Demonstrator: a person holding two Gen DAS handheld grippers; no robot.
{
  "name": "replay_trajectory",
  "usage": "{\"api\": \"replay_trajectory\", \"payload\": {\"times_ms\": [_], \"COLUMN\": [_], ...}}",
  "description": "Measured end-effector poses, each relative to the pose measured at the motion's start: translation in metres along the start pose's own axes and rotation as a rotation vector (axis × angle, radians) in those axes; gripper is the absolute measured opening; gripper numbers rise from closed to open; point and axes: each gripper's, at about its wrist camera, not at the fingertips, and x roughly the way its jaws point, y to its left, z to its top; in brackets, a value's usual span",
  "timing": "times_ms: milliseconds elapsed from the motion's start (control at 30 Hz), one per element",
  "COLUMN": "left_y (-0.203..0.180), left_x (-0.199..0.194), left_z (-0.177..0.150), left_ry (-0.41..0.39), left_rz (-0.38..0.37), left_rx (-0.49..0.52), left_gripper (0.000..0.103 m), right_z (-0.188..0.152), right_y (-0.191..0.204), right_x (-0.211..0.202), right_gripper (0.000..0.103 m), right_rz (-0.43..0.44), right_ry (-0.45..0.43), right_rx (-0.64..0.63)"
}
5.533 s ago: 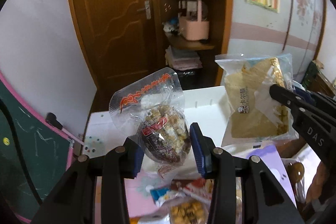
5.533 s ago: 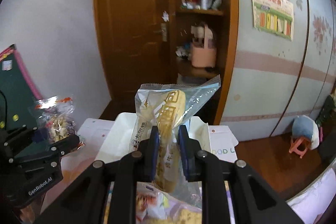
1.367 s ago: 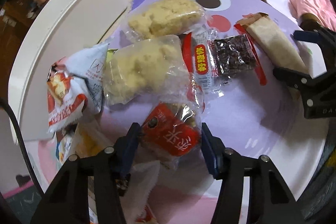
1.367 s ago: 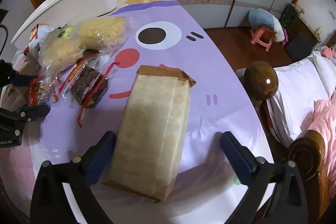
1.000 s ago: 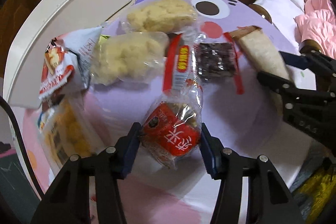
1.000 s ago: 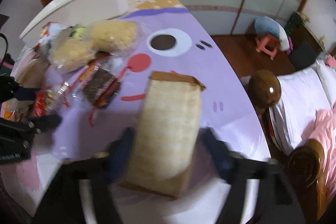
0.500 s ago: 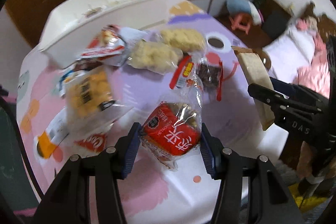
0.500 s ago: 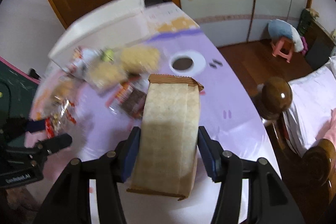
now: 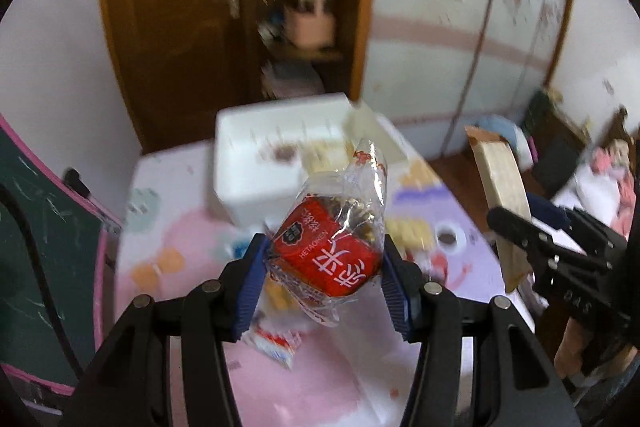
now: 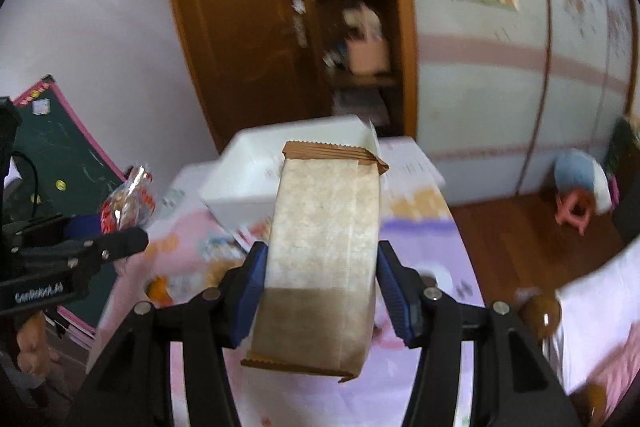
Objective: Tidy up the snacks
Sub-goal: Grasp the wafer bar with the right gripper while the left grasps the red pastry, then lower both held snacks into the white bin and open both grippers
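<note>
My left gripper (image 9: 324, 279) is shut on a clear snack packet with a red label (image 9: 332, 251), held up in the air above the table. My right gripper (image 10: 318, 287) is shut on a long tan paper-wrapped pack (image 10: 320, 255), also lifted. The red packet also shows in the right wrist view (image 10: 126, 203), and the tan pack shows in the left wrist view (image 9: 502, 195). A white bin (image 9: 244, 163) stands at the table's far end, ahead of both grippers; it also shows in the right wrist view (image 10: 240, 183). Both views are blurred by motion.
Several loose snack packets (image 9: 272, 339) lie on the pink and purple tablecloth (image 9: 168, 239) below the grippers. A green chalkboard (image 9: 36, 247) leans at the left. A wooden door and shelves (image 9: 304, 7) stand behind the table. A bed (image 10: 592, 307) is at the right.
Both grippers have risen and tilted up from looking down at the table to looking toward the white bin and the wall, each still holding its snack.
</note>
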Motion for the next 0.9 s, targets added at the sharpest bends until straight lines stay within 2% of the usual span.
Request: {"api": "replay_trajectory", "payload": {"times_ms": [100, 233, 500, 633, 900], "left_y": [0.014, 0.032, 0.049, 0.053, 0.072], "left_x": [-0.009, -0.006, 0.040, 0.079, 0.173], "left_z": [0.028, 0.057, 0.107, 0.117, 0.117], "left_ry": [-0.055, -0.092, -0.131, -0.116, -0.020], "left_rz": [0.041, 0.058, 0.114, 0.124, 0.161], "left_rx": [-0.031, -0.092, -0.091, -0.097, -0.116], "left_gripper": [0.053, 0.053, 0.053, 0.053, 0.056], "right_z": [0.033, 0.075, 0.132, 0.143, 0.137], "right_y": [0.008, 0.014, 0.022, 0.030, 0.035], "right_x": [0.004, 0.013, 0.056, 0.091, 0.177], "right_gripper": [0.055, 0.055, 0.055, 0.055, 0.055], "right_rz": [-0.013, -0.014, -0.011, -0.029, -0.061], "right_ry": [-0.032, -0.083, -0.103, -0.088, 0.030], "right_rx": [-0.025, -0.041, -0.018, -0.027, -0.030]}}
